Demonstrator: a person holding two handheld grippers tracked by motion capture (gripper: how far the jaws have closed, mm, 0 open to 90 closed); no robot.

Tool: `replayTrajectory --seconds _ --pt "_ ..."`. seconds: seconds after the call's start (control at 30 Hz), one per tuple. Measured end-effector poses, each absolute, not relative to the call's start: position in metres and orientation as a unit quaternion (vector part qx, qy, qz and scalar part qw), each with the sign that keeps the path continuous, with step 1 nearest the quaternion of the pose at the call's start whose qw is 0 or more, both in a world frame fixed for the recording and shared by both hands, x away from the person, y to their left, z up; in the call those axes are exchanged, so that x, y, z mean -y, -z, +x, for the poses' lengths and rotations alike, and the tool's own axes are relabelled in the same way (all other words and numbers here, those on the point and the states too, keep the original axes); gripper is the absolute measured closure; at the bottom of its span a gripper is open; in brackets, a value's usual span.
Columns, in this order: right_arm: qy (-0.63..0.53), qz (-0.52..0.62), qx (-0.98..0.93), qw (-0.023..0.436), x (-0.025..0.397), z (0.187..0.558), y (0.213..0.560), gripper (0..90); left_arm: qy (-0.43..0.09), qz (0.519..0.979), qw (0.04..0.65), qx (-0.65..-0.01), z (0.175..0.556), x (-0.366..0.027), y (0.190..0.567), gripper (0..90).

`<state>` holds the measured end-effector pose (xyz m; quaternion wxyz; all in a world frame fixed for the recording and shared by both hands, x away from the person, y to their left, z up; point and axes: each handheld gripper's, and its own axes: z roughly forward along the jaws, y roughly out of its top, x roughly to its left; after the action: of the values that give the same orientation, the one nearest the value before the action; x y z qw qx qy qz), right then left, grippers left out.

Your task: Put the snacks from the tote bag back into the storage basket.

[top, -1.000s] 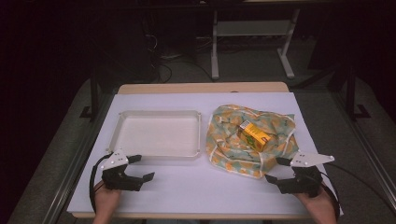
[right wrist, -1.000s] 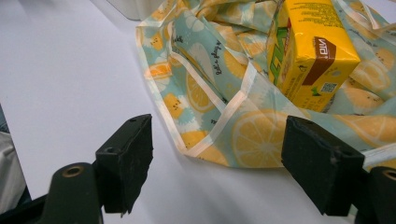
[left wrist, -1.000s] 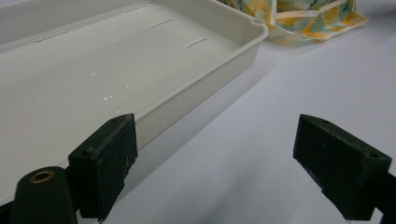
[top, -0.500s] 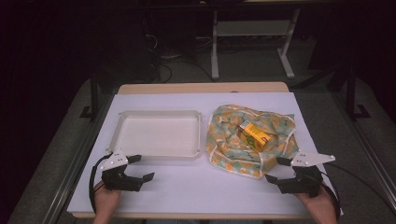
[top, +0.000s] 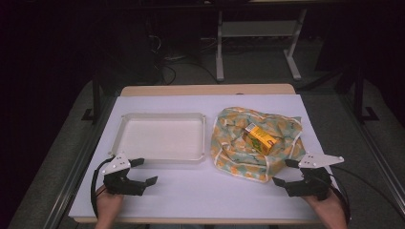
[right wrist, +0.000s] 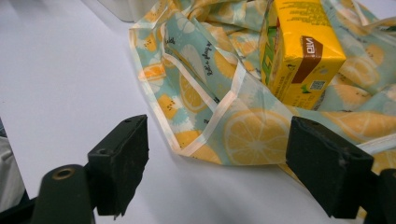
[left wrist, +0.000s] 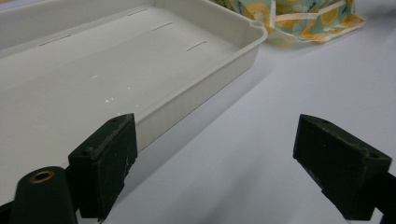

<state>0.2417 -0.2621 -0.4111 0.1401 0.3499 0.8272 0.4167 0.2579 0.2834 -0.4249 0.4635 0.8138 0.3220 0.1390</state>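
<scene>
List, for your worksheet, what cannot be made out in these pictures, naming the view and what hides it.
- Small print on the yellow carton: too small and blurred in the right gripper view; the top edge cuts off its upper part.
- Anything beneath the lemon-print cloth: hidden by its own folds in the high view.
- The white tray: its far side is cut off by the left gripper view's edges.

Lab: white-covered table (top: 191,200), floor cables (top: 167,71), dark rm.

bare table (top: 200,191) lies open between tray (top: 162,156) and cloth (top: 239,162) ahead.
</scene>
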Motion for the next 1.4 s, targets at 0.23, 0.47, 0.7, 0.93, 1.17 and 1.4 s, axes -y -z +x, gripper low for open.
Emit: replayTrajectory --seconds 0.23,0.47,0.7,0.93,1.17,1.4 --pt "-0.415 0.353 -0.828 0.134 0.261 0.243 0.408 18.2 -0.140 0.814 0.464 -0.320 0.258 -0.284 0.424 13.5" --pt "-0.410 0.361 -0.827 0.133 0.263 0.254 0.401 15.3 -0.140 0.814 0.464 -0.321 0.257 -0.285 0.425 13.5" --pt "-0.399 0.361 -0.832 0.137 0.261 0.264 0.393 15.4 -0.139 0.810 0.465 -0.328 0.257 -0.285 0.425 13.5" --pt "-0.397 0.363 -0.831 0.139 0.264 0.280 0.387 15.5 -0.142 0.811 0.464 -0.326 0.257 -0.286 0.425 13.5" --pt "-0.385 0.359 -0.838 0.143 0.257 0.293 0.380 15.5 -0.141 0.811 0.465 -0.327 0.257 -0.286 0.425 13.5" --pt "-0.378 0.356 -0.843 0.144 0.249 0.310 0.374 15.9 -0.142 0.810 0.466 -0.327 0.257 -0.287 0.425 13.5"
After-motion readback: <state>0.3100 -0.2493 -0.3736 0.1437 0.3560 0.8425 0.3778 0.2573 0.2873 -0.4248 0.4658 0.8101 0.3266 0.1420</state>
